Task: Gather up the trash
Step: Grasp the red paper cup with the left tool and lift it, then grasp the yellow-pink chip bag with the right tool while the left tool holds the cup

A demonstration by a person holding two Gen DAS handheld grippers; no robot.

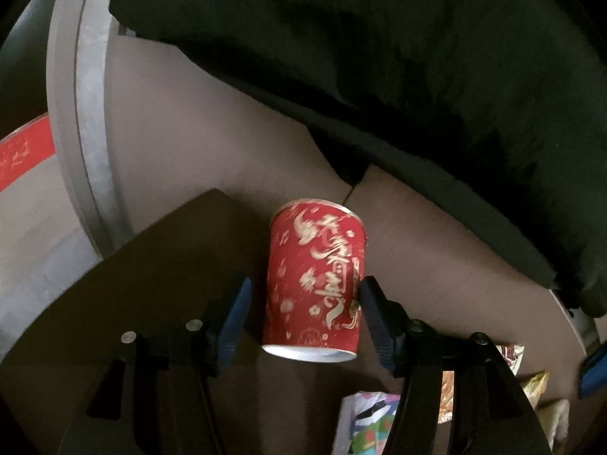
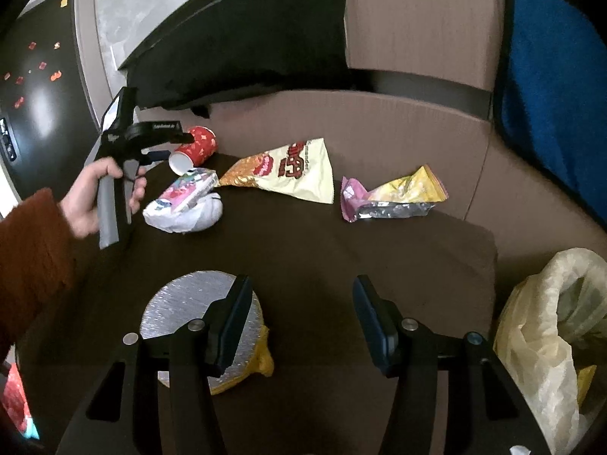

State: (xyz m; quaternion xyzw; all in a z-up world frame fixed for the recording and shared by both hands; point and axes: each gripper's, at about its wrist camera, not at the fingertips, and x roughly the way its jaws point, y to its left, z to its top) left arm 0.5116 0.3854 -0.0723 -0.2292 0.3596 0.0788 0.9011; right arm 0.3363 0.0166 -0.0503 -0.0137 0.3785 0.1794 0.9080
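Blue pads: my left tongs [image 1: 305, 316] had their blue-faced fingers [image 1: 237, 318] on either side of the red paper cup [image 1: 315, 280]; the right-hand finger met the cup's side, while the other stood a little off it, so I cannot tell whether the cup was truly clamped.
Red paper cup: it lay between the fingers of my left tongs, its white base toward the camera and gold script along its red wall; from the right wrist view it [image 2: 195, 146] was tipped on its side at the far left edge of the dark surface [image 2: 303, 242].
Left hand: my hand [image 2: 98, 197] gripped the grey handle of the left tongs [image 2: 178, 146].
Right tongs: my right tongs [image 2: 301, 316] stood apart with nothing between them, above the surface.
Foil lid: a round silver disc [image 2: 182, 303] lay on a yellow wrapper [image 2: 261, 360], partly behind the left finger of my right tongs.
Near the cup: a colourful small box [image 2: 189, 187] rested on a white crumpled bag [image 2: 182, 216], just beside the cup.
Mid surface: a cream chip bag [image 2: 292, 170] lay flat.
Further right: a pink and yellow wrapper [image 2: 390, 199] with a silver inside lay near the surface's far edge.
Right edge: a pale plastic bag [image 2: 546, 326] stood open beside the surface.
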